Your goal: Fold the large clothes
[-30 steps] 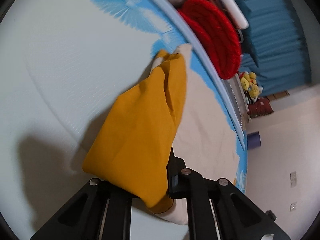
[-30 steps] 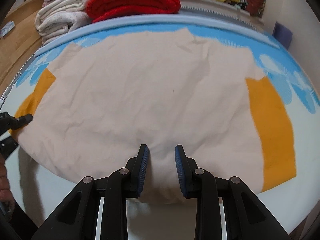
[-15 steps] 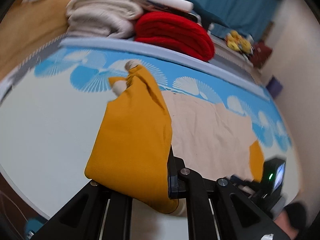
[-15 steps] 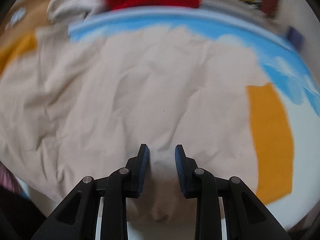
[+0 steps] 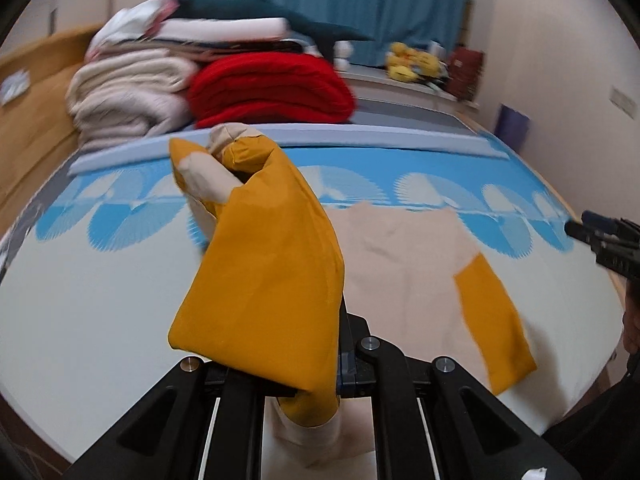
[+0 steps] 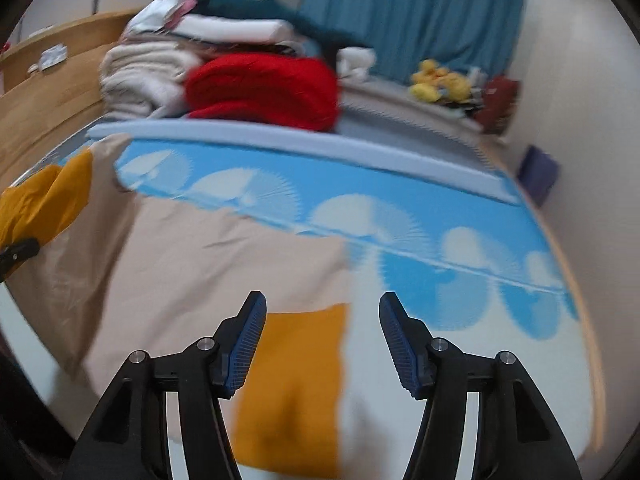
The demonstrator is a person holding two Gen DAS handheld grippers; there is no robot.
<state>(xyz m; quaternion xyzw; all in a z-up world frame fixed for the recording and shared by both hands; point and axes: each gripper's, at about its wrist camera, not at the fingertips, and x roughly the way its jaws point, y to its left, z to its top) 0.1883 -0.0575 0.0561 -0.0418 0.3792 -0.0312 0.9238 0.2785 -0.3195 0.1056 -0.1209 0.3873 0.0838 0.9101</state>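
Your left gripper (image 5: 316, 364) is pinched tight on the mustard-yellow sleeve (image 5: 264, 280) of a large beige cotton shirt (image 5: 404, 276), and the sleeve stands bunched above the jaws, its beige cuff (image 5: 208, 180) flopping at the top. The rest of the shirt lies spread on the bed (image 5: 92, 304), which is covered by a white sheet with a band of blue fan shapes. The shirt's other yellow sleeve (image 6: 292, 384) lies flat on the sheet, showing below and between the fingers of your right gripper (image 6: 322, 340). That gripper's blue-padded jaws are spreading apart and nothing is pressed between them; it hangs above the sleeve without touching it. At the far side of the bed sits a pile of folded laundry: a thick red knitted blanket (image 5: 268, 88) beside a stack of cream towels (image 5: 128, 92), with white and dark teal items on top. Behind them hangs a blue curtain (image 5: 368, 4), with yellow soft toys (image 6: 440, 80) near it.
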